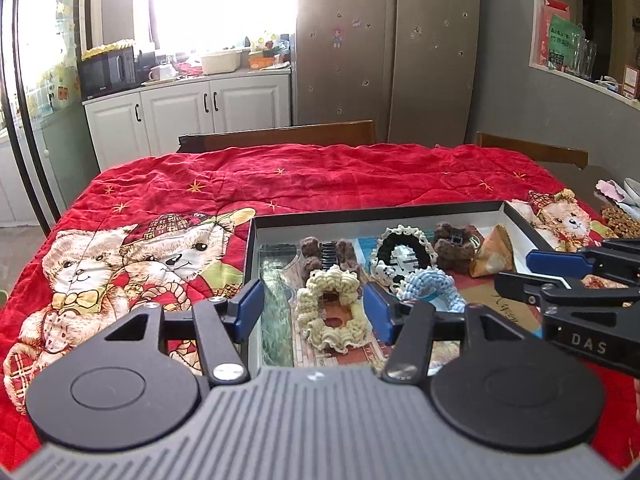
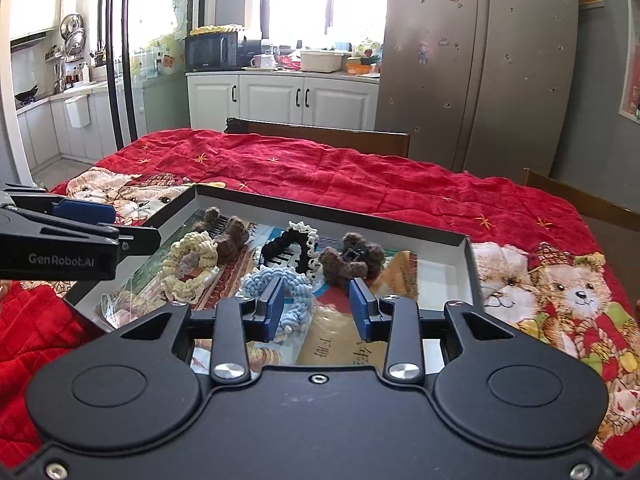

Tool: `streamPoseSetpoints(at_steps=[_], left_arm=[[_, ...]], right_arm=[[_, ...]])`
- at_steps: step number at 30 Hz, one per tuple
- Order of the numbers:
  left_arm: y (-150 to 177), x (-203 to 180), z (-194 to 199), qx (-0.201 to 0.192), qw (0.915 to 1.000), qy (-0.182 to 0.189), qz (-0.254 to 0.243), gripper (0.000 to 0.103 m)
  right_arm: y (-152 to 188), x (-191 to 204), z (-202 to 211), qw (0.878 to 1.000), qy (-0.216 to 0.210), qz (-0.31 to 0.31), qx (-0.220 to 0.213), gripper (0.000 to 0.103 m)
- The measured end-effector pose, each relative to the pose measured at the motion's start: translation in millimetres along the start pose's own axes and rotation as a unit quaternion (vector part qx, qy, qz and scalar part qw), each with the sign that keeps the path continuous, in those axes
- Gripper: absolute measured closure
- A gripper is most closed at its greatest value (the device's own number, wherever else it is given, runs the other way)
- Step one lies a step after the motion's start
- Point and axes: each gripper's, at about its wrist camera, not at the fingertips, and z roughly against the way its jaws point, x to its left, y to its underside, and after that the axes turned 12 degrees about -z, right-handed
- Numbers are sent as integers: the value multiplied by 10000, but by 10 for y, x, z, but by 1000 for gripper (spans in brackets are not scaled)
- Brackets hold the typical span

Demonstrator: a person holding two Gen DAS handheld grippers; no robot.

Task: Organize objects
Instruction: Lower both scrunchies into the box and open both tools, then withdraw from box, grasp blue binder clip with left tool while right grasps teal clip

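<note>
Hovering over the tray [image 1: 256, 264], both grippers empty. Left gripper [image 1: 316, 312] spread wide, nothing between its pads; the cream scrunchie [image 1: 330, 312] lies in the tray beneath the gap, apparently not touched. Right gripper [image 2: 316, 308] parted about halfway, also released; the blue scrunchie [image 2: 280, 280] sits under its left pad, in the tray.

Tray rests on the red quilt [image 1: 320, 176]. Also inside: black-and-white scrunchie [image 1: 404, 248], brown claw clip [image 1: 328, 256] at the far left side, a second brown clip [image 1: 454, 246] to its right, a gold pouch [image 1: 494, 256]. Everything in view that looks like task goods is already in the tray, so I judge the sorting nearly done, or done, with this step a withdrawal after placing.

Doing it well, as I judge it:
- Lift clear straight up before swinging sideways; crochet loops snag on pad edges.
- Keep both sets of jaws parted until above the tray wall.
- Mind the two grippers: they are near each other over the tray's middle, so move them apart outward, not across.
- If tidying further, nudge the blue scrunchie off the black-and-white one; they touch or overlap.
</note>
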Motion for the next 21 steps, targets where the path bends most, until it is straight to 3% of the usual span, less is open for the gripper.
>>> streamPoseSetpoints(at_steps=[21], left_arm=[[215, -166, 510, -163, 9996, 142, -174, 29]], right_arm=[[338, -93, 859, 9997, 5, -192, -147, 60]])
